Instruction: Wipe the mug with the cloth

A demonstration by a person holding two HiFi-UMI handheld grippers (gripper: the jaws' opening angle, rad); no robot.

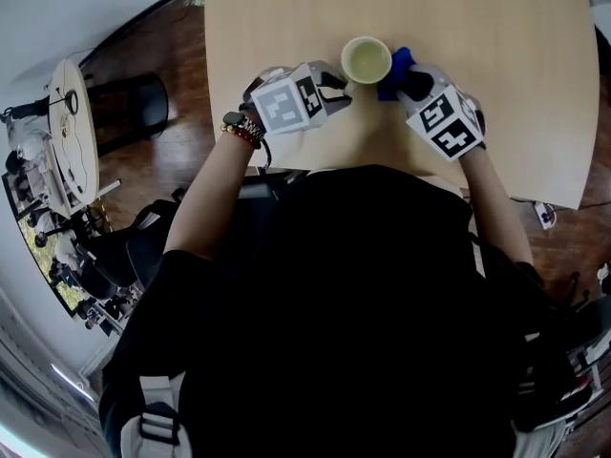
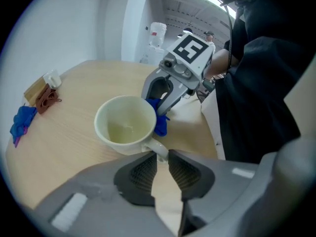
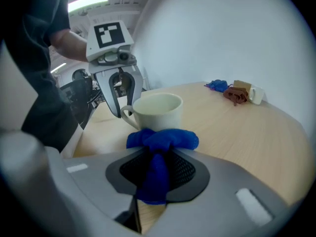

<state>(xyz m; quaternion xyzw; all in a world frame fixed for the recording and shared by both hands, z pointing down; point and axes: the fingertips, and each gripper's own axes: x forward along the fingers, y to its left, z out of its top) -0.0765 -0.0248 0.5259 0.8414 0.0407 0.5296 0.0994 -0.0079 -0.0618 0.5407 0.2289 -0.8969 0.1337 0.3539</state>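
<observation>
A cream mug (image 1: 367, 60) stands upright on the light wooden table (image 1: 496, 27), and it looks empty inside. My left gripper (image 2: 160, 157) is shut on the mug's handle (image 2: 157, 147), which sits pinched at the tips of the jaws. From the other side, my right gripper (image 3: 158, 154) is shut on a bunched blue cloth (image 3: 160, 142). The cloth (image 1: 396, 65) rests against the mug's outer wall (image 3: 157, 111), on the side away from the handle. In the head view the left gripper (image 1: 342, 89) and right gripper (image 1: 406, 79) flank the mug.
On the table, away from the mug, lie a blue scrap (image 2: 22, 122), a brown tangle (image 2: 47, 98), a wooden block (image 2: 35, 90) and a small white object (image 2: 52, 78). A round side table (image 1: 72, 132) and a black stool (image 1: 134, 108) stand on the floor to the left.
</observation>
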